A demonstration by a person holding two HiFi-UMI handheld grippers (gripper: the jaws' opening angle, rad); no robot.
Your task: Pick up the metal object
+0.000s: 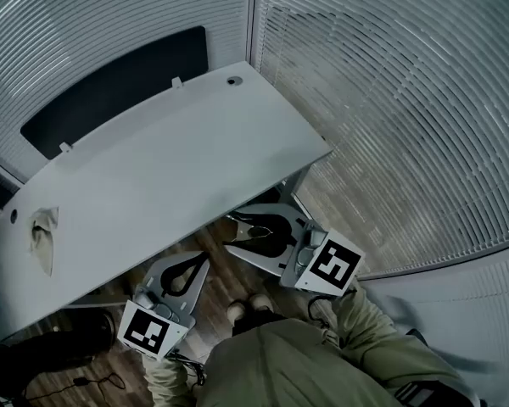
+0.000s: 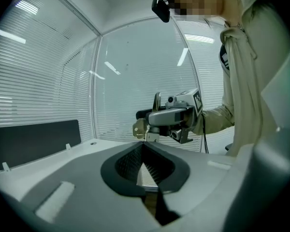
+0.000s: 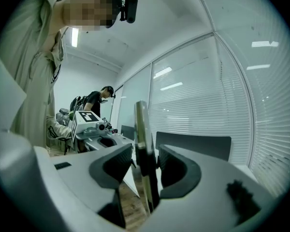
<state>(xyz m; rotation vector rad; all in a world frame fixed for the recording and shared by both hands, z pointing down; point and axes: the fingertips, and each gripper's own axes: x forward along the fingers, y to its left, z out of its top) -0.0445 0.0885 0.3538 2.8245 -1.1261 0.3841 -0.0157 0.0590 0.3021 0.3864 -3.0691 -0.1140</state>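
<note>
A flat metal object (image 3: 141,129) stands on edge between the jaws of my right gripper (image 3: 144,154), which is shut on it. In the left gripper view the same metal object (image 2: 157,102) sticks up from the right gripper (image 2: 171,116), held in the air in front of a window. In the head view the right gripper (image 1: 235,230) hangs just off the near edge of the white table (image 1: 170,168). My left gripper (image 1: 205,259) is lower and to the left, also off the table. Its jaws meet at the tips with nothing between them (image 2: 144,147).
A crumpled cloth (image 1: 44,236) lies at the table's left end. A black panel (image 1: 110,87) stands behind the table, and a round hole (image 1: 232,81) sits in its far corner. Blinds cover the glass walls. A cable (image 1: 76,384) lies on the wood floor. Another person (image 3: 97,100) stands far back.
</note>
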